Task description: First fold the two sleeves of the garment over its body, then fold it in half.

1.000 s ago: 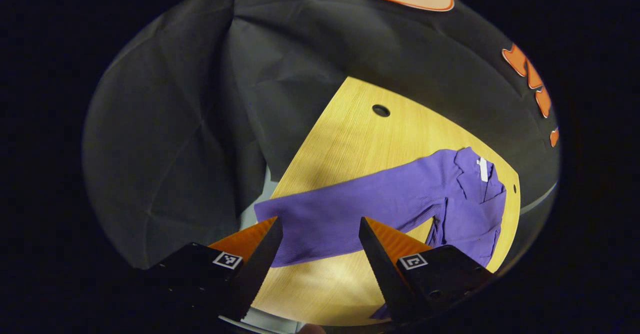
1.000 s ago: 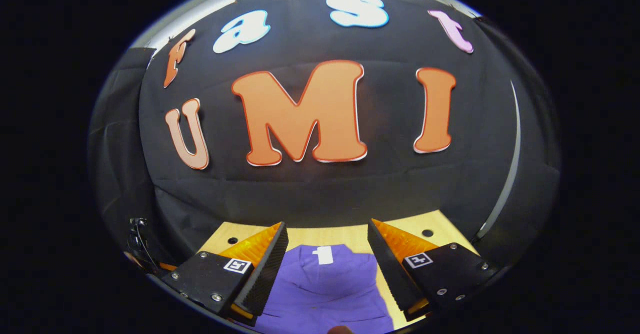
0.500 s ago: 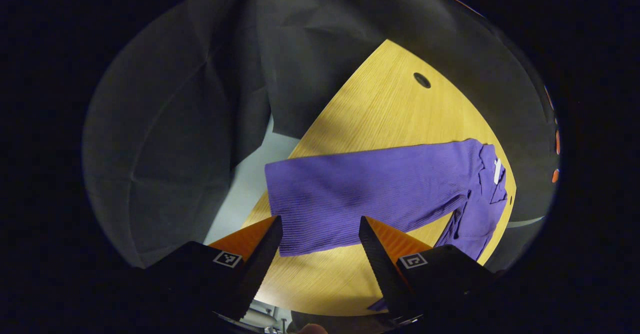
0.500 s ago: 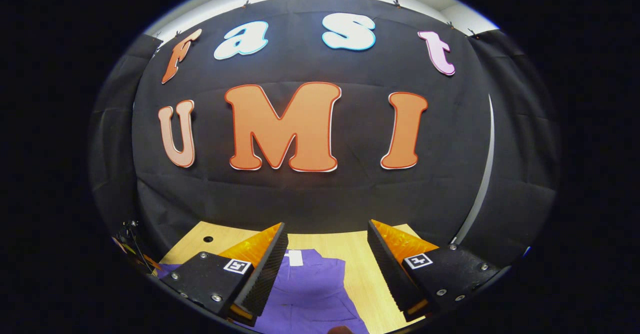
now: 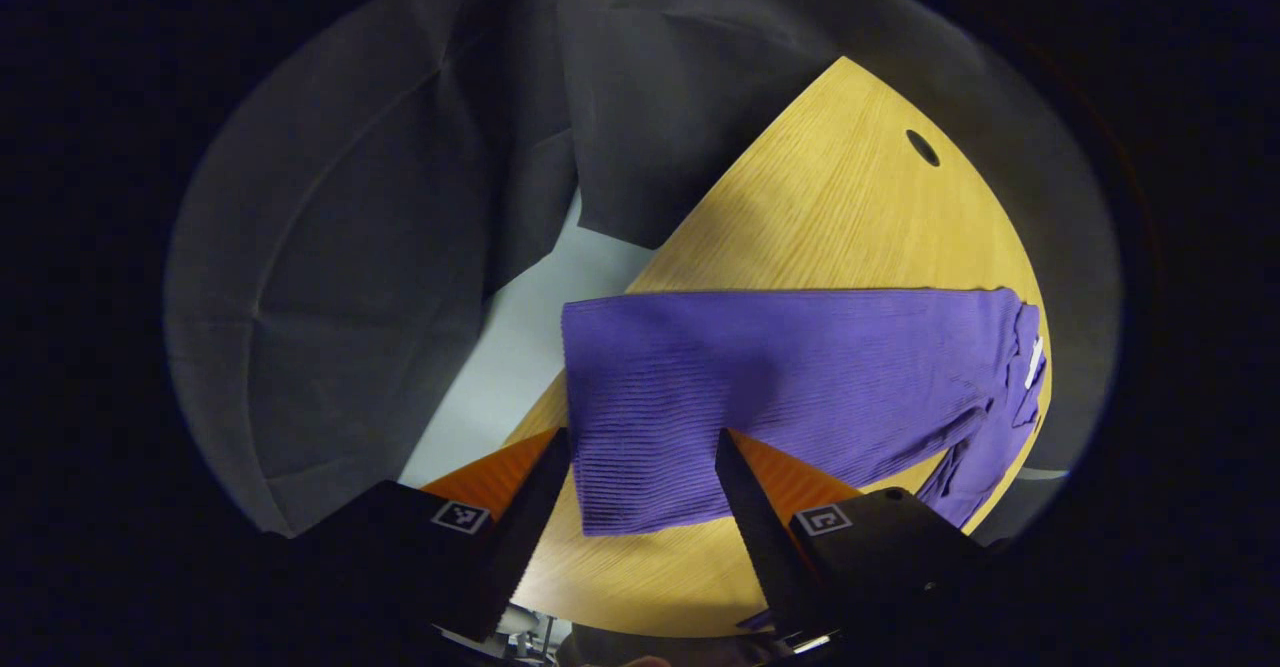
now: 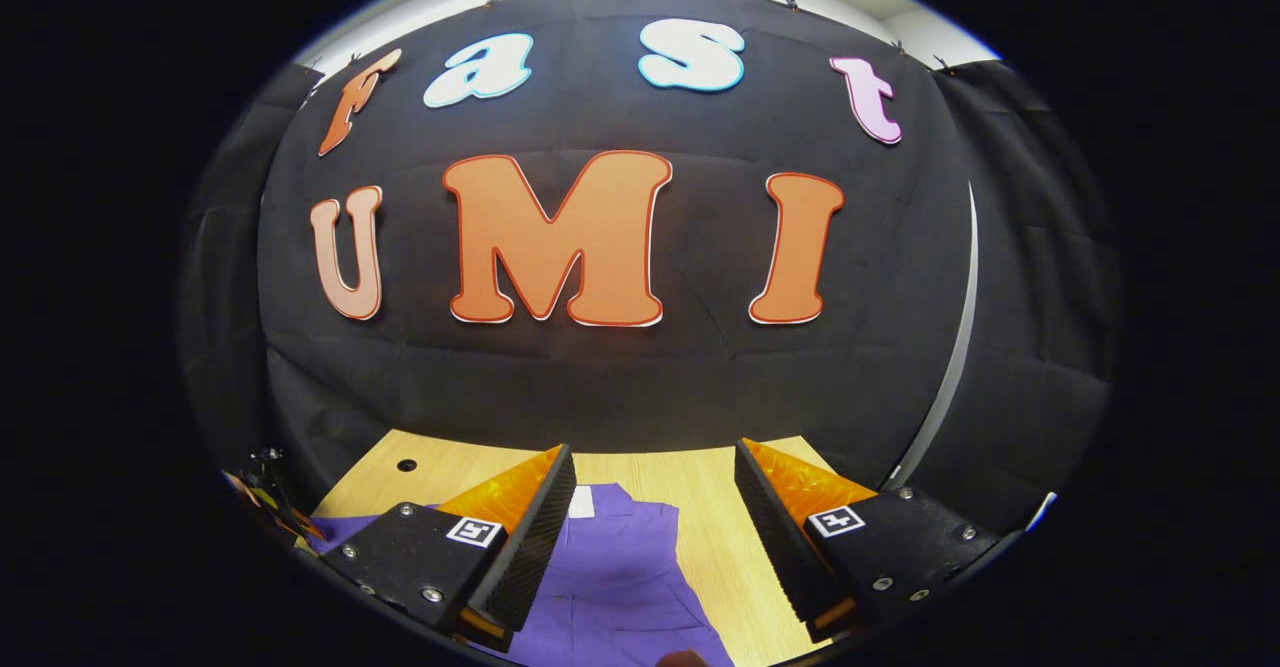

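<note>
Purple garment [image 5: 800,377] on a light wooden table [image 5: 840,207]

One sleeve reaches the table's near-left edge; black cloth walls [image 5: 380,247] surround it. Left claw [image 5: 640,467] and right claw [image 6: 655,492] hang open above it, empty.

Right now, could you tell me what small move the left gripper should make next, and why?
Probably lower the left gripper onto the cuff end of the purple ribbed garment's outstretched sleeve and close. Its jaws are open with the cuff between them, and the sleeve lies unfolded on the wooden table.
</note>
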Demonstrator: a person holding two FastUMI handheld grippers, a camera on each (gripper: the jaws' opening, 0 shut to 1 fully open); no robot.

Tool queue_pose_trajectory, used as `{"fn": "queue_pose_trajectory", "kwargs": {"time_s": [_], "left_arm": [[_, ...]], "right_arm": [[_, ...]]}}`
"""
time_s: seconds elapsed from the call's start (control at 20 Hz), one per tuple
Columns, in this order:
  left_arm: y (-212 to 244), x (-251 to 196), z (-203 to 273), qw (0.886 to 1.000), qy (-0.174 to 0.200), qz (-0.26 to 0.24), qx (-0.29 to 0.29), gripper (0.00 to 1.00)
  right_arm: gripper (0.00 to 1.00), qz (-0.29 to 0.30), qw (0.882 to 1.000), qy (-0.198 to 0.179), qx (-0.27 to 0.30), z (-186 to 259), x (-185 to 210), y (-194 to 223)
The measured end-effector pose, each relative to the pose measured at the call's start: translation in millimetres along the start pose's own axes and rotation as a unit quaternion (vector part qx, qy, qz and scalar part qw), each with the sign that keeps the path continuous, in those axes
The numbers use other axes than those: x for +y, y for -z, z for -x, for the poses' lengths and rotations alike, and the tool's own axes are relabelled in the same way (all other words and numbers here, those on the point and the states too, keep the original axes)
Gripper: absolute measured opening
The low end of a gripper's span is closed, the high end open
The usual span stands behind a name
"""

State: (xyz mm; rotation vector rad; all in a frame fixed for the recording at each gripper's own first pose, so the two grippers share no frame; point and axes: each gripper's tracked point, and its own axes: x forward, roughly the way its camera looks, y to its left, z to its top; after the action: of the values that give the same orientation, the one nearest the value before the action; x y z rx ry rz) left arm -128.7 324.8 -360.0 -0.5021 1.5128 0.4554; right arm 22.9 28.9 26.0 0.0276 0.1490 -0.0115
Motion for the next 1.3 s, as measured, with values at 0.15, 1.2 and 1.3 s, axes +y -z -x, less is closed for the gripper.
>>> {"fn": "queue_pose_trajectory", "kwargs": {"time_s": [0.15, 1.2, 1.3], "left_arm": [[-1.2, 9.0, -6.7, 0.999, -0.036, -0.008, 0.014, 0.78], [-3.4, -155.6, 141.6, 0.979, 0.060, -0.161, -0.113, 0.06], [5.5, -185.7, 160.3, 0.972, 0.068, -0.186, -0.128, 0.06]], "right_arm": [[0.95, 0.005, 1.000, 0.003, 0.002, 2.4, -5.7, 2.8], [0.95, -0.010, 1.000, 0.003, 0.017, 0.2, -86.7, 7.8], [0.95, -0.016, 1.000, -0.005, 0.018, -0.9, -93.8, 10.1]]}}
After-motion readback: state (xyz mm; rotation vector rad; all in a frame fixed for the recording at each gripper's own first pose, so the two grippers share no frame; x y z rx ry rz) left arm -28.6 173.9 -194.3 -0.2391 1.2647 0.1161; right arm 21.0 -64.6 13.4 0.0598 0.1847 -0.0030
